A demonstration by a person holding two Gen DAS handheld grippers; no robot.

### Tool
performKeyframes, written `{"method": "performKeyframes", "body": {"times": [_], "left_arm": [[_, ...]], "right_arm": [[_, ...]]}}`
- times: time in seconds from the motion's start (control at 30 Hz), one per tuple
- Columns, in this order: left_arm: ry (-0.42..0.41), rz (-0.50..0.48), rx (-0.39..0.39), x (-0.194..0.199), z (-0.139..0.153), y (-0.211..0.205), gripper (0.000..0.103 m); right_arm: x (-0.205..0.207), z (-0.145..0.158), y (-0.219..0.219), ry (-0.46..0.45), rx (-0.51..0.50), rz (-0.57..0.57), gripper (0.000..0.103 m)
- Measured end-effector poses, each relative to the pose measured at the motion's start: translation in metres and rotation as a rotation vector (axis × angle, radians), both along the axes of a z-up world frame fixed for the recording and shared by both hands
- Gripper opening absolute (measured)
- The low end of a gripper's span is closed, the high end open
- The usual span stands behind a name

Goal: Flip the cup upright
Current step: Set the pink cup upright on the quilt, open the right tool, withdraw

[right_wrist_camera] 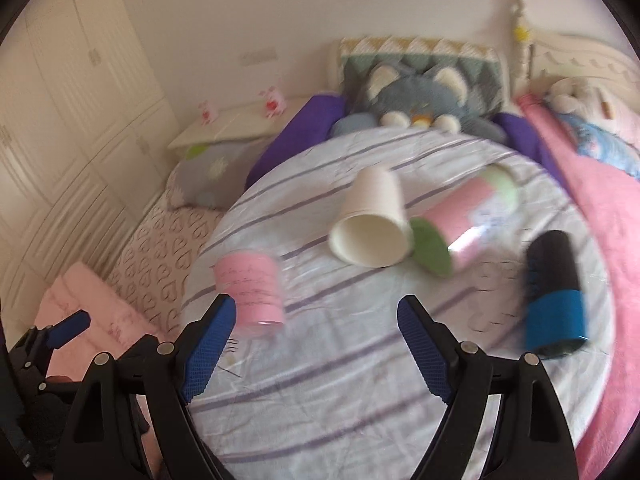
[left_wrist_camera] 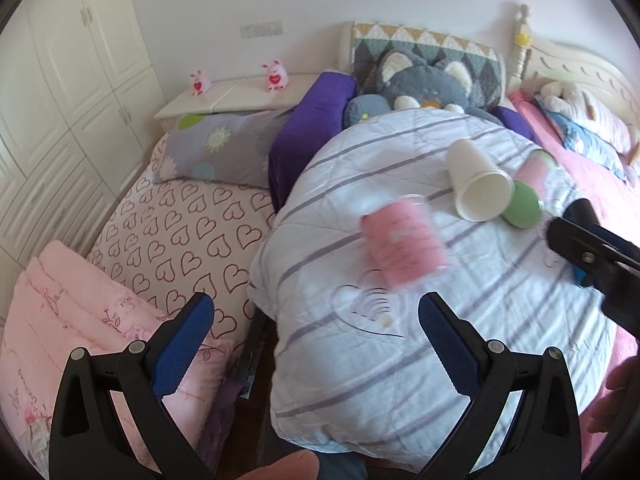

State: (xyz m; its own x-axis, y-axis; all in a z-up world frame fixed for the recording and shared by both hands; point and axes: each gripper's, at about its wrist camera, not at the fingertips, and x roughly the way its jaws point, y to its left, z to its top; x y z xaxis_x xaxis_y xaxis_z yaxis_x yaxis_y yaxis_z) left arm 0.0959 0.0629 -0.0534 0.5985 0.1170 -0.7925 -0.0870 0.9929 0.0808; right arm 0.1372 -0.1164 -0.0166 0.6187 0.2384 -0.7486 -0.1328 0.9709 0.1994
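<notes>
A: Nearest us, both claws gape wide, nothing held. Left claw (left_wrist_camera: 316,344) hangs over the striped quilt's (left_wrist_camera: 400,380) front edge; right claw (right_wrist_camera: 316,338) sits over its middle.

B: And the cups? We've got several, can't say which one the task means.

A: Closest is the pink cup (right_wrist_camera: 250,292), just beyond the right claw's left finger. Looks mouth-down, but it's blurred, so we won't swear to it.

B: Handling, we'd guess?

A: Prob. light, thin-walled, crushes easy. We'd pinch across the side wall, mid-height, gentle squeeze. The quilt is soft and puffy, so a stood-up cup may wobble.

B: Farther back?

A: White paper cup (right_wrist_camera: 372,224) on its side, mouth toward us. Touching it on the right, a pink can w/ a green lid (right_wrist_camera: 460,232), also lying down. Those two crowd each other, so there's little finger room betw. them.

B: That dark thing on the right?

A: Black-and-blue cylinder (right_wrist_camera: 554,292) lying apart from the rest, not in the way. At the bed's head, a grey plush cat (right_wrist_camera: 424,96) against the patterned pillow (right_wrist_camera: 420,54), well clear.
</notes>
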Motion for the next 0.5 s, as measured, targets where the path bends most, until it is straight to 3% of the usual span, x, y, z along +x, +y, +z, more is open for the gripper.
{"method": "performKeyframes", "body": {"times": [0.23,0.5], "left_arm": [[-0.032,-0.062,0.018,-0.021,0.015,-0.040,0.103],[-0.070,-0.097,0.046,-0.052,0.028,-0.071,0.103]], "right_arm": [[-0.047,0.017,-0.049,-0.054,-0.037,-0.113,0.084],[-0.087,0.024,-0.079,-0.086,-0.060,-0.163,0.084]]}}
